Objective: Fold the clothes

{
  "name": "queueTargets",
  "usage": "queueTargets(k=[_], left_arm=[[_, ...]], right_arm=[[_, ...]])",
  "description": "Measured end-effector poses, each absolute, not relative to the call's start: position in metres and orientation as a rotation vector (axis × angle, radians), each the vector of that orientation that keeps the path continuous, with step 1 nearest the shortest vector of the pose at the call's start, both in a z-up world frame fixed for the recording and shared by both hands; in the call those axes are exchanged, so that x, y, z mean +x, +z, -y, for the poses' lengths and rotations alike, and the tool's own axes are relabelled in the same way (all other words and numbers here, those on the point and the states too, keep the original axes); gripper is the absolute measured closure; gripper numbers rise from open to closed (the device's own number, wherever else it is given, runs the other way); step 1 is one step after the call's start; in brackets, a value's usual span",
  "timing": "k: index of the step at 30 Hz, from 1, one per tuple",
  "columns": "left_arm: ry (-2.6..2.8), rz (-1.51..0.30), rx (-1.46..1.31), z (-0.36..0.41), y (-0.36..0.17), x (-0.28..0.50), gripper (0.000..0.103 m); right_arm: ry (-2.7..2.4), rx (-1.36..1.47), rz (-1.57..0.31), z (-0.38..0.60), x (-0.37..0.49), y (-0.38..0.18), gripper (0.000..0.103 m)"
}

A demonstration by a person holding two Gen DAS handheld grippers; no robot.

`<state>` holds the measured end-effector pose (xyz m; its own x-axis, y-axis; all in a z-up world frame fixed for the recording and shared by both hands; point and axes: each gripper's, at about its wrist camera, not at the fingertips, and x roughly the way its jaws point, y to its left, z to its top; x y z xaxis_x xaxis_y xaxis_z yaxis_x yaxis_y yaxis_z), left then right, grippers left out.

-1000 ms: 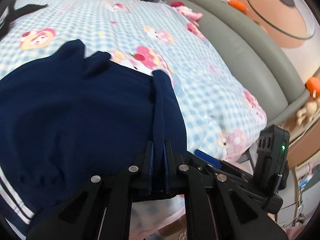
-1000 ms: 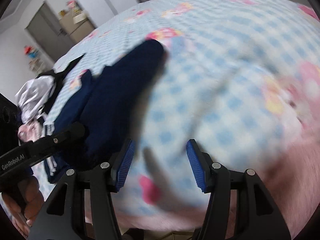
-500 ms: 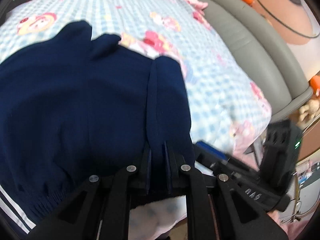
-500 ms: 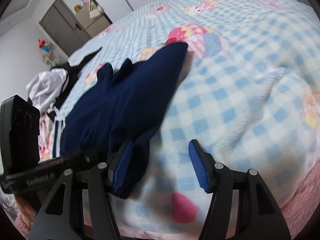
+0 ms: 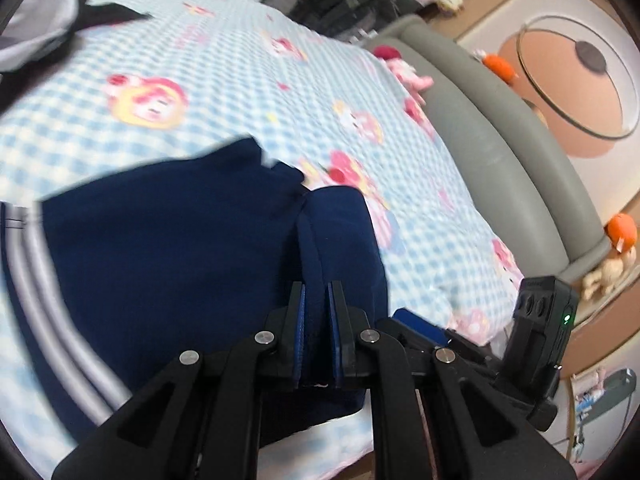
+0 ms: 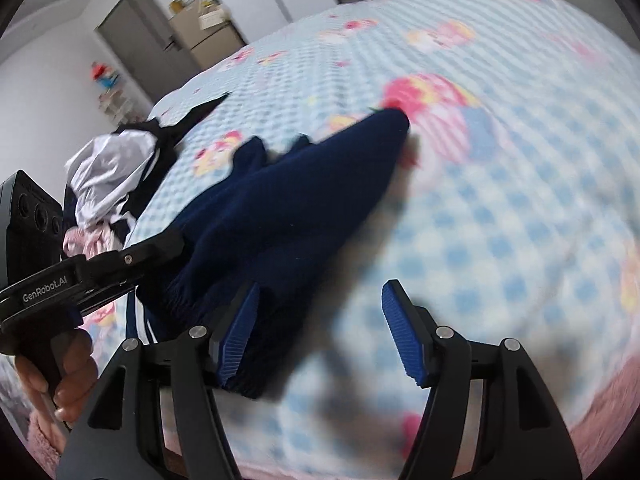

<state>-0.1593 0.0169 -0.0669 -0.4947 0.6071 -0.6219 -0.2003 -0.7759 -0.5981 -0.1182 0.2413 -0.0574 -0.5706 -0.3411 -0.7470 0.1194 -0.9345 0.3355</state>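
Left gripper point(image 5: 317, 300) is clamped on a fold of the navy garment point(image 5: 180, 248), blue pads pinching the cloth near its edge. Right gripper point(image 6: 320, 332) has its jaws spread and opening; the left pad sits against the garment's near edge, nothing pinched between the pads, only checked bedspread point(image 6: 500, 220) behind the gap. Garment lies bunched on the blue-and-white checked bedspread with pink cartoon prints, white stripes along one hem. A hand point(image 6: 60, 376) grips the left gripper's handle at the lower left of the right view. Pile of white and black clothes point(image 6: 108, 168) further up the bed. Grey padded bed frame point(image 5: 500, 120) runs along the far side.
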Motion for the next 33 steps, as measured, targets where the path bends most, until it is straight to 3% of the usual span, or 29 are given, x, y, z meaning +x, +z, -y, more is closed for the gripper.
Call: queueTargets(k=[9, 13, 19, 20, 22, 23, 25, 28, 29, 30, 33], left_arm=[[2.405, 0.793, -1.227, 0.064, -0.094, -0.128, 0.092], [2.392, 0.908, -1.257, 0.087, -0.124, -0.118, 0.092], [2.334, 0.935, -1.206, 0.091, -0.129, -0.113, 0.092], [2.318, 0.940, -1.180, 0.090, -0.128, -0.113, 0.089], [2.286, 0.947, -1.129, 0.088, -0.125, -0.113, 0.074], [2.283, 0.943, -1.136, 0.086, -0.125, -0.115, 0.052], [2.258, 0.948, -1.162, 0.081, -0.130, -0.120, 0.046], [2.229, 0.926, -1.223, 0.071, -0.140, -0.131, 0.046], [2.235, 0.898, -1.244, 0.068, -0.142, -0.134, 0.052], [2.243, 0.874, -1.255, 0.065, -0.141, -0.136, 0.073], [2.280, 0.796, -1.232, 0.055, -0.129, -0.137, 0.088]], right_arm=[[-2.487, 1.295, 0.101, -0.173, -0.117, -0.069, 0.040], [-2.623, 1.152, 0.091, -0.179, -0.094, -0.052, 0.039], [-2.564, 1.285, 0.093, -0.183, -0.089, -0.075, 0.038], [-2.555, 1.305, 0.133, -0.184, -0.088, -0.078, 0.038], [-2.538, 1.345, 0.219, -0.191, -0.089, -0.084, 0.038], [-2.527, 1.361, 0.262, -0.195, -0.090, -0.086, 0.038], [-2.511, 1.359, 0.274, -0.195, -0.090, -0.083, 0.038], [-2.489, 1.350, 0.283, -0.195, -0.089, -0.079, 0.036], [-2.466, 1.351, 0.258, -0.190, -0.089, -0.079, 0.036], [-2.441, 1.352, 0.228, -0.185, -0.088, -0.079, 0.035], [-2.373, 1.401, 0.062, -0.159, -0.084, -0.091, 0.035]])
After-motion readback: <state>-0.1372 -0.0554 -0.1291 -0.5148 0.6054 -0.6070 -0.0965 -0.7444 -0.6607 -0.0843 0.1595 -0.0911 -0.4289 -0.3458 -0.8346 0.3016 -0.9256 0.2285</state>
